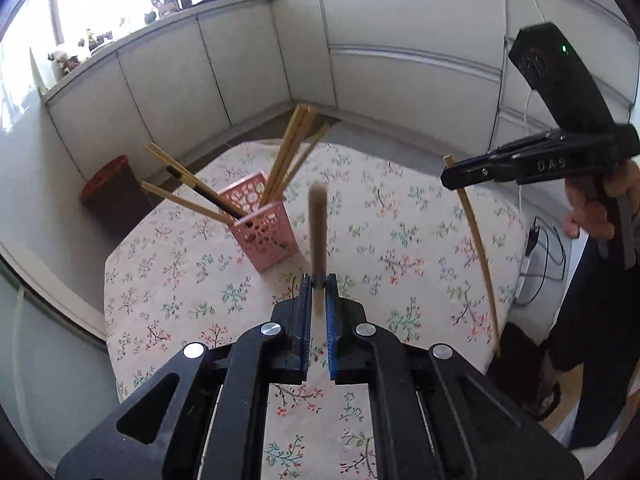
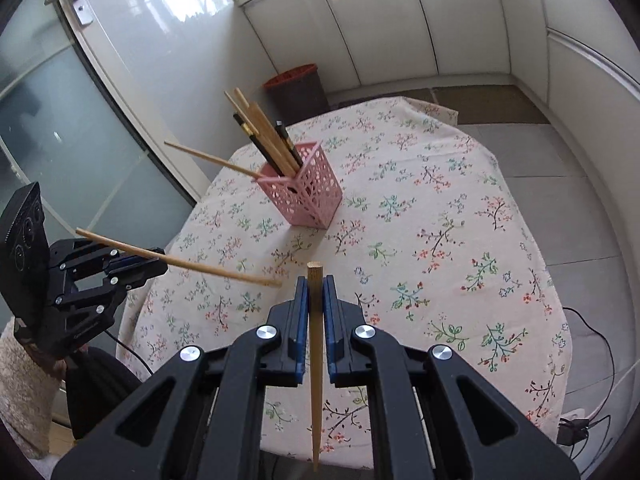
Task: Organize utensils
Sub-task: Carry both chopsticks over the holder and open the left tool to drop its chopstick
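Note:
A pink perforated basket (image 1: 267,236) (image 2: 310,196) stands upright on the flowered tablecloth, with several wooden and dark chopsticks (image 1: 286,156) (image 2: 260,136) leaning out of it. My left gripper (image 1: 319,280) (image 2: 162,266) hangs above the table, short of the basket. It is shut on a wooden chopstick (image 1: 318,220) (image 2: 224,272) that blurs in its own view. My right gripper (image 2: 316,280) (image 1: 450,178) is shut on another wooden chopstick (image 2: 316,380) (image 1: 478,248), which hangs down below its jaws over the table's edge.
The round table (image 2: 460,200) fills the middle of both views. A brown bin with a red rim (image 1: 108,188) (image 2: 298,88) stands on the floor beyond it, by white cabinets (image 1: 380,60). Cables (image 2: 592,344) lie on the floor to the right. A hand (image 1: 588,216) grips the right tool.

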Tool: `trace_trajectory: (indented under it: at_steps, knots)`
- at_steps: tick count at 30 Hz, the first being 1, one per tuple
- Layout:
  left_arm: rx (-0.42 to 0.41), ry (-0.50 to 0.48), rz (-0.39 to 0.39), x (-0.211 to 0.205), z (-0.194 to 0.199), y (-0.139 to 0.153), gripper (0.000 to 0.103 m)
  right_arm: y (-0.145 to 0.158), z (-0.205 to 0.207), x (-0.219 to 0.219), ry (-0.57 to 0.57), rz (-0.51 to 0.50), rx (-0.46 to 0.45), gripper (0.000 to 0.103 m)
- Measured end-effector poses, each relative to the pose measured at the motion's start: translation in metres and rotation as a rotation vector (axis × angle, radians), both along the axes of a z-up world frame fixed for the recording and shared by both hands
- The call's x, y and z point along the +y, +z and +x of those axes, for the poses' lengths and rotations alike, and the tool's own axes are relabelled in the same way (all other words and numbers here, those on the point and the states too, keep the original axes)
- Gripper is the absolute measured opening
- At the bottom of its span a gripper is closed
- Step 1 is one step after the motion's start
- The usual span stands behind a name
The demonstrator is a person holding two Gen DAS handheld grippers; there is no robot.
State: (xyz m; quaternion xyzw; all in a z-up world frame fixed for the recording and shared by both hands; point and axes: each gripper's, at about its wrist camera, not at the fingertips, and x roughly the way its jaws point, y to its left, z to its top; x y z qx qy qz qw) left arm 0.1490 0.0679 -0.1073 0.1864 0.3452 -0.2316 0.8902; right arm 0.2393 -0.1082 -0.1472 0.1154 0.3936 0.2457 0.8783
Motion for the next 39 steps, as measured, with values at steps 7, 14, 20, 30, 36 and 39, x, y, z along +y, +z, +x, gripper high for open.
trace_trajectory:
  at_steps: [7,14,20,30,36,39]
  knots:
    - [-0.111,0.084,-0.166,0.003,-0.007,0.055,0.006,0.079,-0.01,-0.024,-0.036,0.072,-0.136,0.008]
    - [-0.252,0.14,-0.257,0.004,-0.004,0.118,0.006,0.185,0.003,-0.047,-0.074,0.147,-0.288,0.008]
    - [-0.308,0.193,-0.292,-0.001,0.021,0.144,0.006,0.243,0.038,-0.035,-0.126,0.112,-0.399,0.008]
    - [-0.215,0.301,-0.317,-0.002,0.11,0.093,0.006,0.218,0.111,0.016,-0.102,0.033,-0.407,0.008]
    - [-0.15,0.299,-0.342,0.005,0.135,0.053,0.032,0.184,0.14,0.037,-0.07,0.029,-0.376,0.008]
    - [-0.205,0.348,-0.445,0.03,0.123,0.066,0.045,0.177,0.146,0.045,-0.057,0.01,-0.377,0.008]
